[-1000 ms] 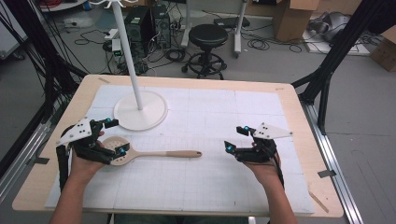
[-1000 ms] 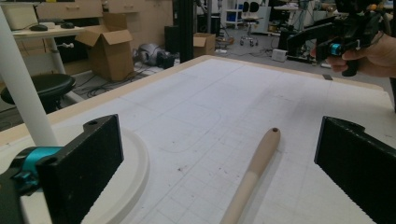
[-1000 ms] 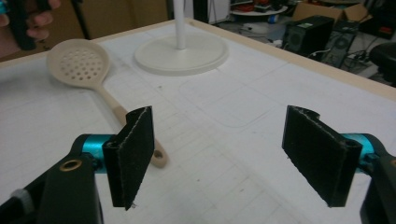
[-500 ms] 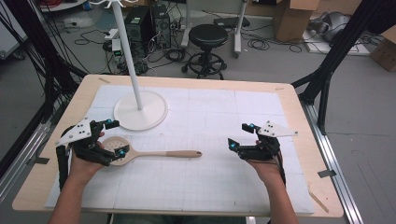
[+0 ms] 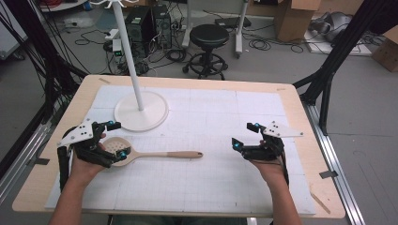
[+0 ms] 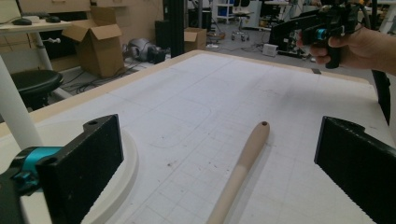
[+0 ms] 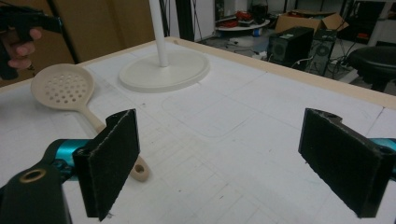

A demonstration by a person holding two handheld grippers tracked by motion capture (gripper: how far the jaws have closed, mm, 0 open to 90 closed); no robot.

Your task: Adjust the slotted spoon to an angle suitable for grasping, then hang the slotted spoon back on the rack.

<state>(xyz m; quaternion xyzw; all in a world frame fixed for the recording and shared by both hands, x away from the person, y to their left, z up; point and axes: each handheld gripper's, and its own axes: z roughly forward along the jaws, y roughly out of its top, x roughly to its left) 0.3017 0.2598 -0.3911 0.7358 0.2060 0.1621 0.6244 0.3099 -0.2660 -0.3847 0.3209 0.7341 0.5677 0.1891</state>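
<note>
Movement over the last second is slight: the right gripper [image 5: 248,136] has drifted a little rightward, away from the pale wooden slotted spoon [image 5: 155,153] lying flat on the white-matted bench [image 5: 211,178]. The left gripper [image 5: 115,139] still hovers over the spoon's bowl. Both jaws stand released, grasping nothing; no pick-up appears started.

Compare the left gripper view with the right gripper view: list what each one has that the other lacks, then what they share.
Left gripper view alone: the right gripper held in a hand above the far table edge, and cardboard boxes on the floor.

Right gripper view alone: the spoon's perforated bowl, the whole round stand base, and a computer tower.

Both: the spoon lying on the white mat, the stand's white pole, a black stool, and open jaws at the bottom.
</note>
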